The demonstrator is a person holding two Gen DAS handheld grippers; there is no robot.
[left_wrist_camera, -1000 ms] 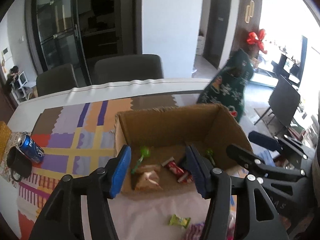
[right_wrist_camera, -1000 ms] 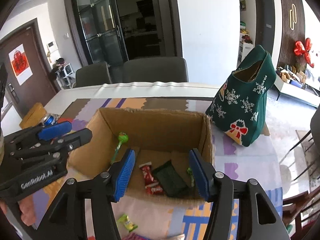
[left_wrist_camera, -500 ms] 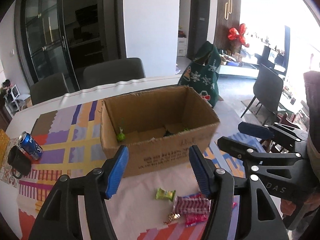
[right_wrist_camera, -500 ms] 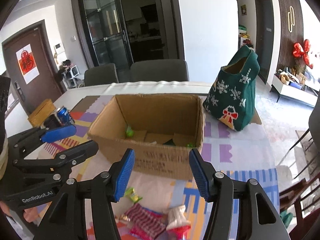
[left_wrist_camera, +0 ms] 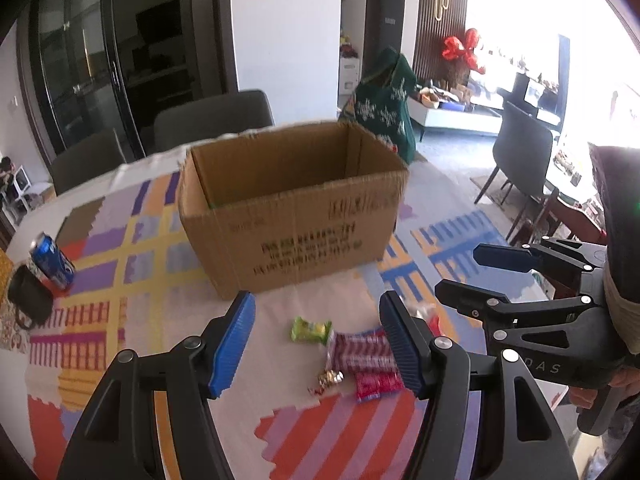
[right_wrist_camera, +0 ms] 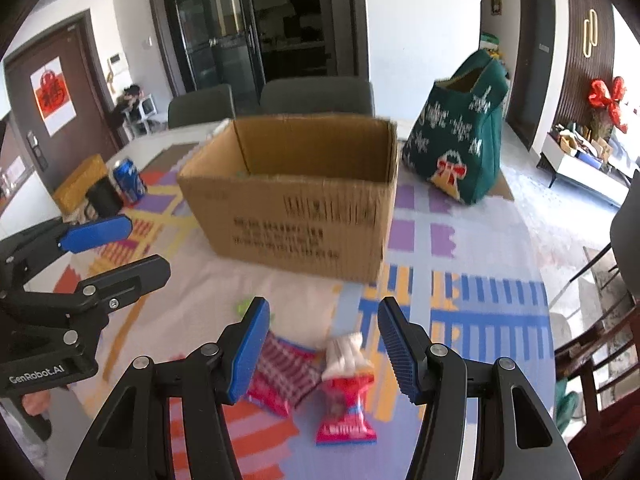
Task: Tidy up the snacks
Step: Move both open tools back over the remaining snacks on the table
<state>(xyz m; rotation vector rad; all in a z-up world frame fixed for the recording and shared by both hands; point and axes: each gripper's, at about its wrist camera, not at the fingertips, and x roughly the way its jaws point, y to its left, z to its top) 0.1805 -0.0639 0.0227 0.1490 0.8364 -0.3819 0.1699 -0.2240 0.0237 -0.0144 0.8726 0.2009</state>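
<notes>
An open cardboard box point(left_wrist_camera: 292, 208) point(right_wrist_camera: 296, 204) stands on the patterned tablecloth; its inside is hidden from here. In front of it lie loose snacks: a green packet point(left_wrist_camera: 310, 329), a red-checked packet point(left_wrist_camera: 360, 354) point(right_wrist_camera: 282, 376), a small gold candy point(left_wrist_camera: 330, 378) and a red-and-white packet point(right_wrist_camera: 346, 396). My left gripper point(left_wrist_camera: 318, 344) is open and empty above the snacks. My right gripper point(right_wrist_camera: 322, 350) is open and empty over the checked and red-and-white packets. Each gripper also shows in the other's view, the right point(left_wrist_camera: 492, 276) and the left point(right_wrist_camera: 108, 248).
A blue soda can point(left_wrist_camera: 52, 262) point(right_wrist_camera: 129, 181) and a black mug point(left_wrist_camera: 30, 300) point(right_wrist_camera: 103, 199) stand at the table's left. A green knitted Christmas bag point(right_wrist_camera: 460, 136) point(left_wrist_camera: 384, 104) stands right of the box. Grey chairs point(right_wrist_camera: 316, 96) line the far side.
Both grippers have drawn back from over the box and dropped lower toward the table's near side. The loose snacks in front of the box now lie between the open fingers.
</notes>
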